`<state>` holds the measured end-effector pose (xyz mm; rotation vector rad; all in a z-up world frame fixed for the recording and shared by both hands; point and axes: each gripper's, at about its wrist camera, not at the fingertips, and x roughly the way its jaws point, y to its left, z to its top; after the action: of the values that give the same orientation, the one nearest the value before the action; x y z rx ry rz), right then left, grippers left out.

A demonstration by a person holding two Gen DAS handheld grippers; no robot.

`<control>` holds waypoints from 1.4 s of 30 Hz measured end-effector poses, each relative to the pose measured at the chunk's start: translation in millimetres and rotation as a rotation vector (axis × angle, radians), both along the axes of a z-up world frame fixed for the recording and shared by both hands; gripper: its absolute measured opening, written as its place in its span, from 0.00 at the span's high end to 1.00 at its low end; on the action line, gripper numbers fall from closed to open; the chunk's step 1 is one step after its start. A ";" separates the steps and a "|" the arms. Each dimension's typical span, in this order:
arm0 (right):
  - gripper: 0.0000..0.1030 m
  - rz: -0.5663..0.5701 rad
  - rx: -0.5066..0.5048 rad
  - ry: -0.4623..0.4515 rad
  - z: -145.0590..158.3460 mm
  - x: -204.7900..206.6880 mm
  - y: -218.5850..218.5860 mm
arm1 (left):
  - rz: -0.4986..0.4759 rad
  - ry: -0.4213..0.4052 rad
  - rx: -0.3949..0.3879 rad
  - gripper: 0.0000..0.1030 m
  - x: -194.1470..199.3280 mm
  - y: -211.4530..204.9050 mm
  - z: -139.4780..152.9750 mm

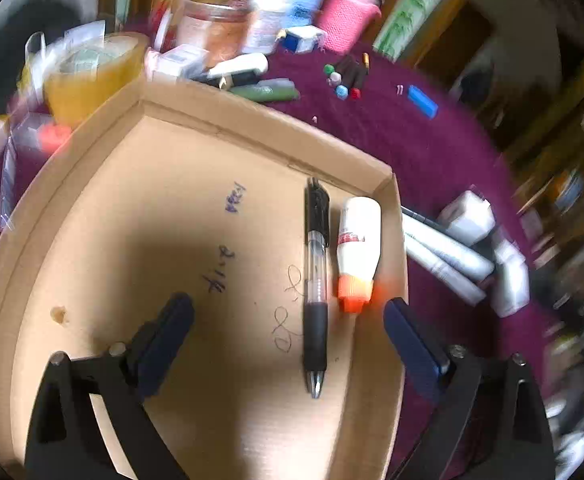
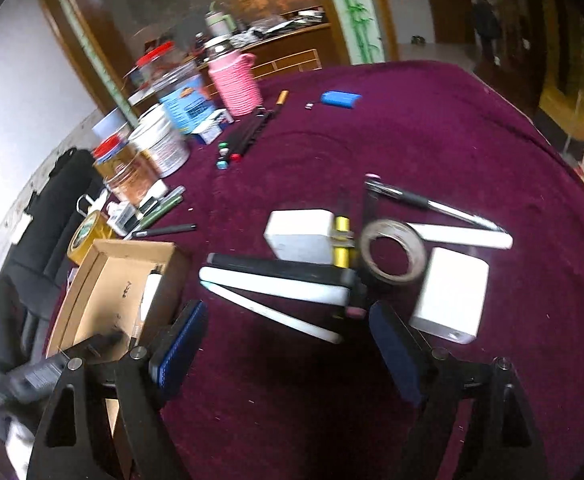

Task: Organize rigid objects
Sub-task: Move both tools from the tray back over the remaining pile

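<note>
1. Pen (image 1: 315,280) and glue bottle (image 1: 358,248) lay side by side in the cardboard box (image 1: 91,208), tucked against its wall, presumably sorted already. Left gripper (image 1: 287,320) hung over them, jaws wide apart, empty.
2. Right gripper (image 2: 285,320), also spread and empty, faced the leftover pile on the purple cloth (image 2: 452,128): tape roll (image 2: 394,250), white boxes.

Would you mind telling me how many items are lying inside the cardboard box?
2: a pen and, beside it nearer the box wall, a white bottle with an orange cap. The grippers may hide more.

box (image 1: 195,216) tan | pen (image 1: 316,280) black-clear | glue bottle (image 1: 358,248) white, orange cap | tablecloth (image 2: 412,132) maroon
</note>
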<state>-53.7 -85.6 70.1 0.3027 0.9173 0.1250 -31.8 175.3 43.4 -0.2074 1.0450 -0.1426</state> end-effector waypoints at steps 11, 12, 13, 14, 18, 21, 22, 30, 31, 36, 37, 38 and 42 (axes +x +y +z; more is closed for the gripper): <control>0.16 0.022 -0.024 0.002 -8.2 -10.0 18.3 | -0.147 -0.093 -0.167 0.06 -46.0 -23.2 34.5; 0.16 0.025 -0.036 0.007 -8.5 -9.1 21.5 | -0.148 -0.119 -0.192 0.06 -51.2 -11.8 44.7; 0.16 0.035 -0.044 0.010 -8.3 -8.1 24.6 | -0.146 -0.164 -0.204 0.06 -58.8 4.9 58.4; 0.16 0.046 -0.056 0.011 -7.8 -7.2 28.5 | -0.142 -0.207 -0.188 0.06 -65.1 17.9 70.0; 0.16 0.052 -0.080 0.007 -5.5 -0.3 38.7 | -0.013 -0.246 0.178 0.05 -55.5 90.3 74.3; 0.16 0.052 -0.069 0.008 -6.7 5.9 44.3 | 0.095 -0.040 0.347 0.05 -22.4 160.4 25.4; 0.16 0.054 -0.074 0.008 -8.2 8.0 46.8 | 0.117 0.013 0.351 0.05 -13.7 174.7 12.4; 0.16 0.063 -0.093 0.067 -31.5 24.4 57.2 | 0.236 0.096 0.351 0.00 58.9 214.8 -23.4; 0.16 0.058 -0.093 0.067 -31.8 24.5 55.5 | 0.233 0.090 0.373 0.00 73.2 209.3 -24.4; 0.16 0.026 -0.089 0.059 -27.8 24.9 44.2 | 0.221 0.102 0.437 0.00 104.4 195.5 -21.3; 0.16 0.022 -0.085 0.058 -27.5 25.0 42.5 | 0.220 0.105 0.440 0.00 107.6 193.7 -21.7; 0.16 0.017 -0.082 0.058 -27.6 25.5 41.3 | 0.219 0.112 0.436 0.00 108.4 192.8 -22.2; 0.16 0.024 -0.055 0.073 -31.7 26.3 42.0 | 0.220 0.145 0.349 0.00 117.7 204.7 -26.6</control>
<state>-27.4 -43.6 38.4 0.2462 0.9951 0.1107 86.0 380.0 16.8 -0.0147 1.1649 0.2561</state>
